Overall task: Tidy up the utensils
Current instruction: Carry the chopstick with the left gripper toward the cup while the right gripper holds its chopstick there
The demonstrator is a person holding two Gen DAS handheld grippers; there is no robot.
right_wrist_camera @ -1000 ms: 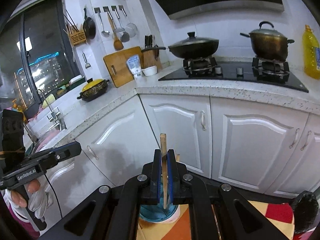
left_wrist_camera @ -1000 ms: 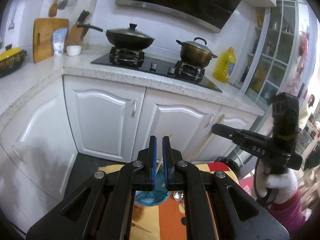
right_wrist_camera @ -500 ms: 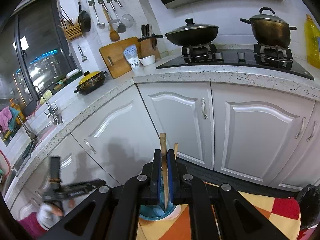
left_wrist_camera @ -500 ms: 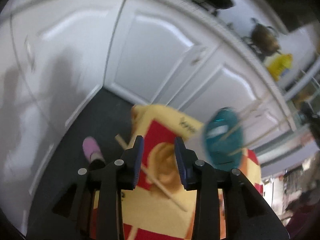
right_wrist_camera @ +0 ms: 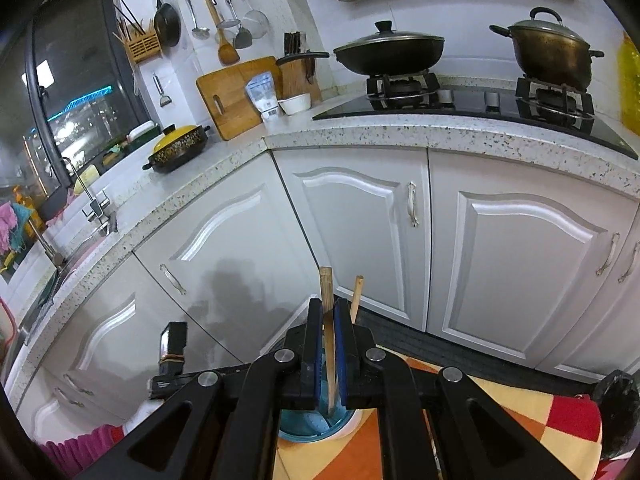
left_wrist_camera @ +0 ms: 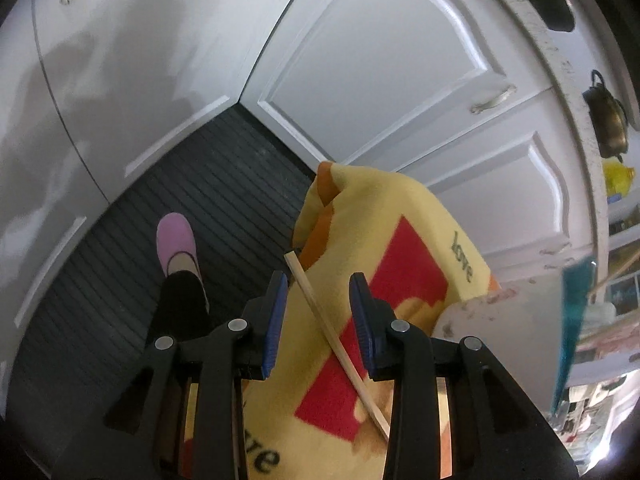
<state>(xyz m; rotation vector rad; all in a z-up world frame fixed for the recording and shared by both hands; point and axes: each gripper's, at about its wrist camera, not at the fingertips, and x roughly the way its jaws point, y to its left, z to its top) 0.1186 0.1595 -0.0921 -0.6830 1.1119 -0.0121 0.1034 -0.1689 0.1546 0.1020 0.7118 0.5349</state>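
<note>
A wooden chopstick [left_wrist_camera: 332, 340] lies slantwise on the yellow and red cloth [left_wrist_camera: 400, 208]. My left gripper [left_wrist_camera: 318, 284] points down over it, open, with the stick between the blue pads and touching neither. The teal cup [left_wrist_camera: 572, 320] shows blurred at the right edge of that view. My right gripper [right_wrist_camera: 329, 304] is shut on another chopstick [right_wrist_camera: 326, 284], held upright with its lower end inside the teal cup [right_wrist_camera: 312, 428]. A second chopstick [right_wrist_camera: 356, 292] stands in the cup just right of the fingers.
White cabinet doors [right_wrist_camera: 360, 220] curve round behind the cloth-covered surface. A dark ribbed floor mat [left_wrist_camera: 200, 200] lies below, with a foot in a purple slipper [left_wrist_camera: 176, 240] on it. A gloved hand [right_wrist_camera: 140, 420] shows at the lower left of the right wrist view.
My left gripper has opened, dropped and rolled from facing the stove down to the cloth and the lying chopstick. The right gripper has sunk slightly, still holding its chopstick over the cup.
</note>
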